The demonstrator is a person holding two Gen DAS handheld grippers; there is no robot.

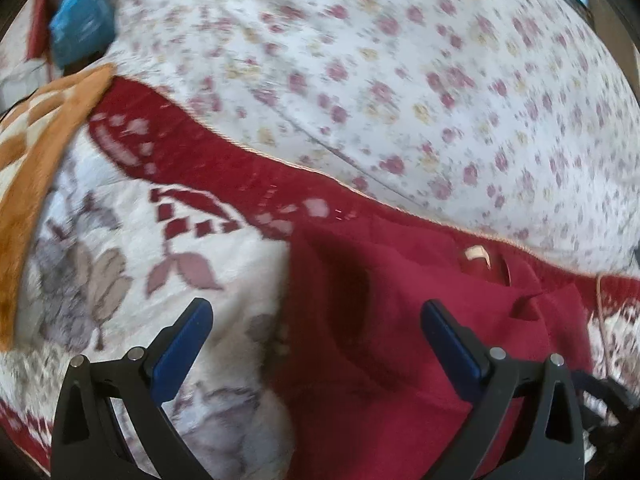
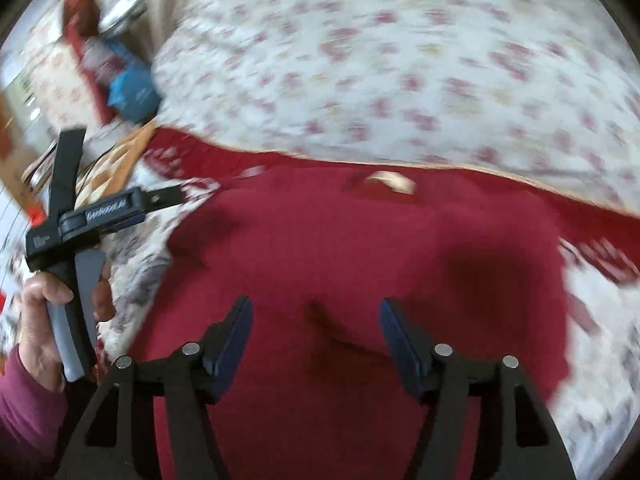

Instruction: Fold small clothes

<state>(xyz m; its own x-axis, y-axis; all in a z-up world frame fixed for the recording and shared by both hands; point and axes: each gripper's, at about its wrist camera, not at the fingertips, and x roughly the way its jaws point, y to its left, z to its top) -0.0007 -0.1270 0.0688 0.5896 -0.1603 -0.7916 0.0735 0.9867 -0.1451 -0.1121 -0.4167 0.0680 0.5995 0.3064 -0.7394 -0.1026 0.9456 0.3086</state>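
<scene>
A small dark red garment (image 2: 352, 248) lies flat on a patterned white and red blanket (image 1: 120, 240), its neck label (image 2: 390, 181) at the far edge. It also shows in the left wrist view (image 1: 392, 320), lower right. My left gripper (image 1: 316, 316) is open and empty above the garment's left edge. My right gripper (image 2: 316, 316) is open and empty above the garment's middle. The left gripper's body (image 2: 80, 220) shows at the left of the right wrist view, held by a hand.
A floral white bedsheet (image 1: 400, 80) lies beyond the blanket. An orange checked cloth (image 1: 36, 152) lies at the left. A blue packet (image 1: 80, 24) and other clutter sit at the far left. Both views are motion blurred.
</scene>
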